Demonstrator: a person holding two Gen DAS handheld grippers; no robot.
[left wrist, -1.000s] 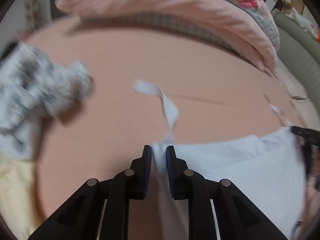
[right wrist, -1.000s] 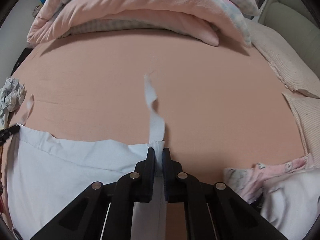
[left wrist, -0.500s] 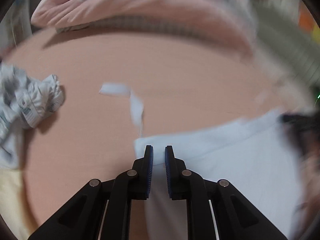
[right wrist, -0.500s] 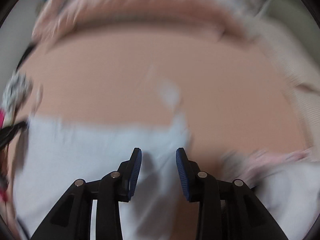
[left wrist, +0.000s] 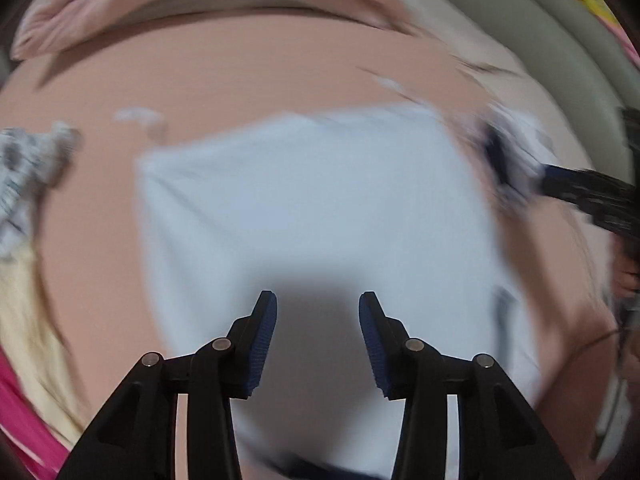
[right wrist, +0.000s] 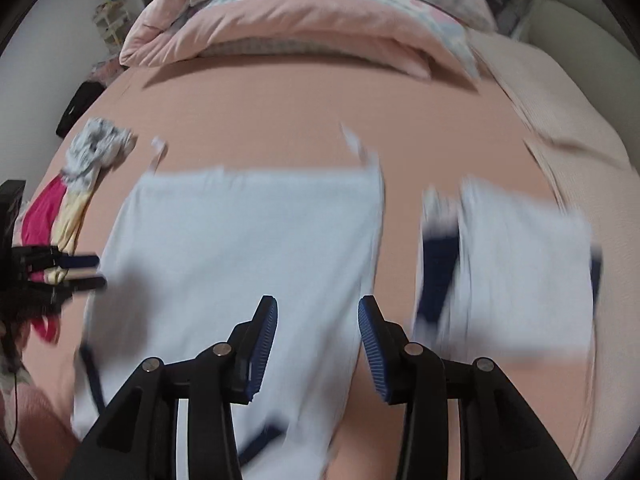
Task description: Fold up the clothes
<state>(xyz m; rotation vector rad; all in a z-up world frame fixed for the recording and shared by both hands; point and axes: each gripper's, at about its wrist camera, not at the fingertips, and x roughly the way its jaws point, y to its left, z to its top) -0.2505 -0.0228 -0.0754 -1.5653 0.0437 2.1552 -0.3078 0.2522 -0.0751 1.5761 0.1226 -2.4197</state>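
Note:
A pale blue garment (left wrist: pixel 304 200) (right wrist: pixel 240 248) lies spread flat on the peach bed sheet (left wrist: pixel 240 72) (right wrist: pixel 300 120), with thin white straps at its far corners. My left gripper (left wrist: pixel 318 320) hovers open above its near part, holding nothing. My right gripper (right wrist: pixel 318 322) is open too, above the garment's right side. The left gripper (right wrist: pixel 86 270) also shows at the left edge of the right wrist view, and the right gripper (left wrist: pixel 580 188) at the right edge of the left wrist view. Both views are blurred.
A folded white and navy pile (right wrist: pixel 516 272) lies right of the garment. A crumpled grey-white garment (right wrist: pixel 96 148) with yellow and pink clothes (right wrist: pixel 52 216) lies to its left. A pink duvet (right wrist: pixel 304 28) is bunched at the bed's far end.
Both grippers let go of the garment's top corners, opened wide and pulled back and up. The garment now lies flat on the bed.

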